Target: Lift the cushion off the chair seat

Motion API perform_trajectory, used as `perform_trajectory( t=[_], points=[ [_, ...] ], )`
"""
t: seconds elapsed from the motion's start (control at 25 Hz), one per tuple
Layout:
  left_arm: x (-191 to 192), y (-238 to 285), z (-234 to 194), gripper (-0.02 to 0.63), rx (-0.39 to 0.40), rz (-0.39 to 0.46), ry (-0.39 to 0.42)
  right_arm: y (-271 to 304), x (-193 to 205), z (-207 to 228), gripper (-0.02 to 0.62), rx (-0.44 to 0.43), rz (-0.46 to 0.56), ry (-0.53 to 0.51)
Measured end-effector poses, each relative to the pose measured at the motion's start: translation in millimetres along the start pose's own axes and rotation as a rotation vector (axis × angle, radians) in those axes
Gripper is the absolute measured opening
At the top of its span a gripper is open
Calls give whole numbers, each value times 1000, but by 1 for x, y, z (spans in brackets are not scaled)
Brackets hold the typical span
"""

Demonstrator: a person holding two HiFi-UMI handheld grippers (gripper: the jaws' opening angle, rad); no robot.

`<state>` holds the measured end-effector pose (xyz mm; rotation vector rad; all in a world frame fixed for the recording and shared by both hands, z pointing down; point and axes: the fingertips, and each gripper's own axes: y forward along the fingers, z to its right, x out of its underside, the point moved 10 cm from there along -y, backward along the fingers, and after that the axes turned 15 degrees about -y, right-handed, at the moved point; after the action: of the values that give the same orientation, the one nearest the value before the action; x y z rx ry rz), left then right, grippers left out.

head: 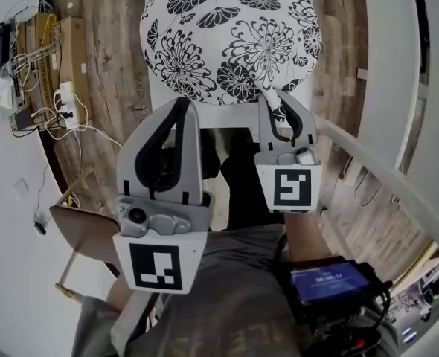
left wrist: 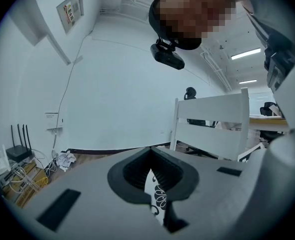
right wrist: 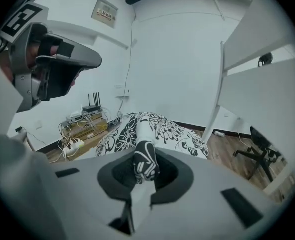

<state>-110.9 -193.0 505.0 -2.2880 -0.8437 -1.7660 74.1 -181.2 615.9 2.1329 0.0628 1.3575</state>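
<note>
A round cushion (head: 227,36) with a black-and-white flower print lies on the white chair seat (head: 152,84). My right gripper (head: 277,106) is at the cushion's near edge. In the right gripper view (right wrist: 145,166) its jaws are shut on a pinched fold of the cushion (right wrist: 146,161). My left gripper (head: 181,104) reaches the near edge further left, jaws together. In the left gripper view (left wrist: 155,184) a sliver of printed cushion fabric (left wrist: 158,200) sits between the closed jaws. The chair's white back rails (left wrist: 212,129) rise behind.
A power strip (head: 65,103), tangled cables and cardboard boxes (head: 56,43) lie on the wooden floor at left, with a router (right wrist: 91,106) by the wall. A wooden stool (head: 85,233) stands near my left side. White chair rails (head: 387,50) run along the right.
</note>
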Motion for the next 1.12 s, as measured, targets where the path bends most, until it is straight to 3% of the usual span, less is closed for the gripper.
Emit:
perform_trajectory(
  t=[0.44, 0.72, 1.12],
  points=[
    [-60, -25, 16, 6, -17, 89, 54, -32, -85, 20, 34, 35, 155, 1],
    [-152, -41, 24, 6, -55, 127, 36, -64, -196, 46, 34, 2, 224, -28],
    [-229, -72, 63, 6, -93, 194, 78, -123, -295, 82, 35, -11, 353, -15]
  ],
)
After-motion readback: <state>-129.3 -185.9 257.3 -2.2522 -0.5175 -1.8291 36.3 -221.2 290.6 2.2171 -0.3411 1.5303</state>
